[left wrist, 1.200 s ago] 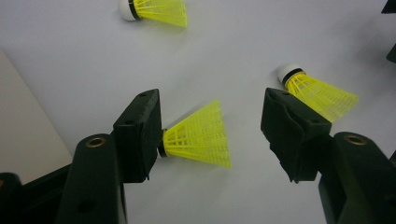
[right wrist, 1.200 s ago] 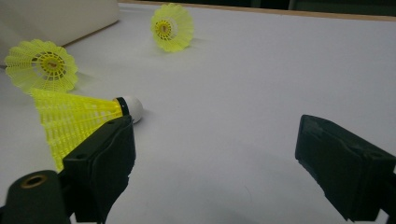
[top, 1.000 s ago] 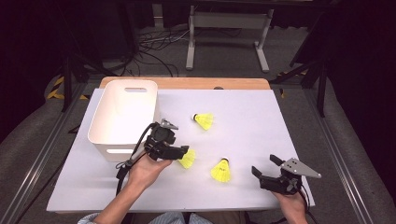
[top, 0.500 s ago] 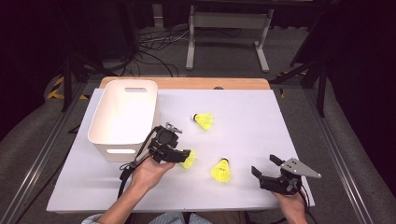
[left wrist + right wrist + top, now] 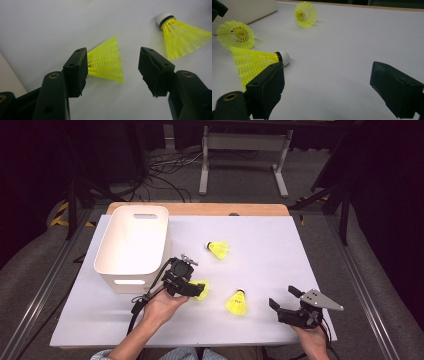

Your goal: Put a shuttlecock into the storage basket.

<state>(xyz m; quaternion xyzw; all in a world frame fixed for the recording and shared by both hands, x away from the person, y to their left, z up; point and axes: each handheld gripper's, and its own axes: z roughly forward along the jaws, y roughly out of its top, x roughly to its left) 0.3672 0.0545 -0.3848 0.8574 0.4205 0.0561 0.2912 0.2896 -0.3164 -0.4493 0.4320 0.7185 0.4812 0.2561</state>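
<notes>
Shuttlecock [image 5: 106, 62] lay on table [image 5: 300, 250] between open jaws of left hand-held gripper [image 5: 112, 67], not gripped yet. Right hand-held gripper [image 5: 286, 299] open, idle. Three shuttlecocks out; white bin [image 5: 131, 245] looked empty.

3 shuttlecocks [image 5: 219, 249] lie on the table [image 5: 300, 250] right of the bin [image 5: 132, 242] (1 between the left tongs [image 5: 200, 290]).

Black two-jaw left claw [image 5: 194, 289], trailing black cable, light striped shirt sleeves
</notes>
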